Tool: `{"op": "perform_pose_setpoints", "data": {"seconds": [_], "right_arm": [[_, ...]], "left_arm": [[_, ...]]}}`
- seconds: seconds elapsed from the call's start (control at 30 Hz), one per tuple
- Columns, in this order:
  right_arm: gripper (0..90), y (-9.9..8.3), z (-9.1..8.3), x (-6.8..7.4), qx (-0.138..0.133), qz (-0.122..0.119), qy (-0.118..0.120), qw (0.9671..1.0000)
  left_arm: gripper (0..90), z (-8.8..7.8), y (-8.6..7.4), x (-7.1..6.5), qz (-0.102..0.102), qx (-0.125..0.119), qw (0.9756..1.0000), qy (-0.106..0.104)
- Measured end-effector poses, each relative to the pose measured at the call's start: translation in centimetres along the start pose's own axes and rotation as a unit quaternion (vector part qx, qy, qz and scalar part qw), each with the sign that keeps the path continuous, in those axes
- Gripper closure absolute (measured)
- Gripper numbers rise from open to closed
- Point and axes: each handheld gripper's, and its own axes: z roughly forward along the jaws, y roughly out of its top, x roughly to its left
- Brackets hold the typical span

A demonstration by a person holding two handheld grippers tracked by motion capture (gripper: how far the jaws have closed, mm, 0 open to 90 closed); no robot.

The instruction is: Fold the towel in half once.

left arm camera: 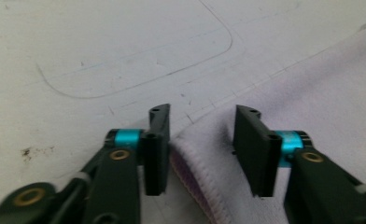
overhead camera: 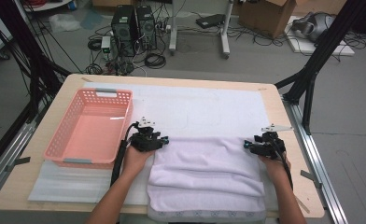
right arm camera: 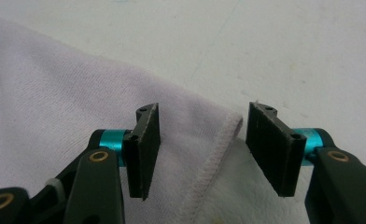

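Two spread grippers, left and right, straddle the towel's far corners, hems lying toward twelve o'clock.

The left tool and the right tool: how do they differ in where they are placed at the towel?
The left tool is at the towel's far left corner, next to the pink basket; the right tool is at the far right corner, near the table edge. In the left gripper view the hem lies beside the left pad; in the right gripper view the corner sits midway. Both are open, straddling the cloth without pressing it.
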Motion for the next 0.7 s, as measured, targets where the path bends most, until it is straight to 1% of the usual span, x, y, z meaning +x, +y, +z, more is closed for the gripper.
{"op": "perform_pose_setpoints", "data": {"seconds": [0.03,0.07,0.1,0.13,0.2,0.23,0.3,0.33,0.37,0.43,0.47,0.53,0.6,0.63,0.67,0.7], "right_arm": [[47.0,0.0,0.0,0.0,0.001,-0.002,0.000,1.0000],[49.1,0.0,-0.1,-0.1,0.000,-0.001,0.000,1.0000],[51.4,0.0,-0.1,-0.2,0.001,0.001,-0.001,1.0000],[52.9,0.0,-0.1,-0.3,0.000,0.001,0.001,1.0000],[56.5,0.1,-0.1,-0.6,0.000,0.008,0.005,1.0000],[55.5,0.1,-0.1,-0.8,0.000,0.005,0.010,0.9999],[49.4,0.3,0.0,-1.0,0.001,0.003,0.013,0.9999],[49.2,0.4,0.1,-0.9,0.004,-0.003,0.014,0.9999],[53.9,0.5,0.3,-0.8,0.006,-0.016,0.013,0.9998],[78.0,0.9,0.3,-0.5,0.013,-0.036,0.037,0.9986],[83.1,1.1,0.3,-0.3,0.018,-0.049,0.036,0.9980],[85.2,1.5,0.2,-0.2,0.022,-0.051,0.027,0.9981],[85.8,2.0,-0.1,-0.4,0.000,-0.047,0.017,0.9987],[86.1,2.2,-0.2,-0.5,-0.012,-0.045,0.008,0.9989],[86.2,2.5,-0.4,-0.6,-0.022,-0.047,-0.001,0.9986],[86.2,2.9,-0.5,-0.8,-0.033,-0.043,-0.005,0.9985]], "left_arm": [[77.7,0.1,0.0,-0.1,0.008,0.002,0.9999,-0.010],[82.3,0.1,0.0,-0.4,0.023,0.006,0.9997,-0.005],[83.6,0.1,0.0,-0.4,0.024,0.006,0.9997,-0.004],[84.1,0.0,0.0,-0.3,0.016,0.006,0.9998,-0.008],[84.6,0.0,0.0,-0.1,-0.004,0.002,1.0000,-0.007],[84.7,-0.1,0.1,-0.1,-0.004,-0.002,1.0000,-0.004],[84.8,-0.2,0.2,-0.1,-0.008,-0.013,0.9999,-0.001],[84.8,-0.3,0.3,0.0,-0.011,-0.022,0.9997,0.001],[84.9,-0.4,0.4,0.0,-0.015,-0.030,0.9994,0.004],[85.0,-0.7,0.7,0.1,-0.026,-0.039,0.9989,0.008],[85.1,-0.9,1.0,0.0,-0.024,-0.045,0.9987,0.009],[85.1,-1.3,1.8,-0.1,-0.020,-0.057,0.9980,0.018],[85.0,-1.5,2.6,0.1,-0.021,-0.070,0.9969,0.029],[85.0,-1.6,3.0,0.4,-0.024,-0.073,0.9965,0.032],[85.0,-1.5,3.6,0.8,-0.026,-0.069,0.9967,0.034],[85.0,-1.4,3.9,0.9,-0.026,-0.069,0.9966,0.037]]}}
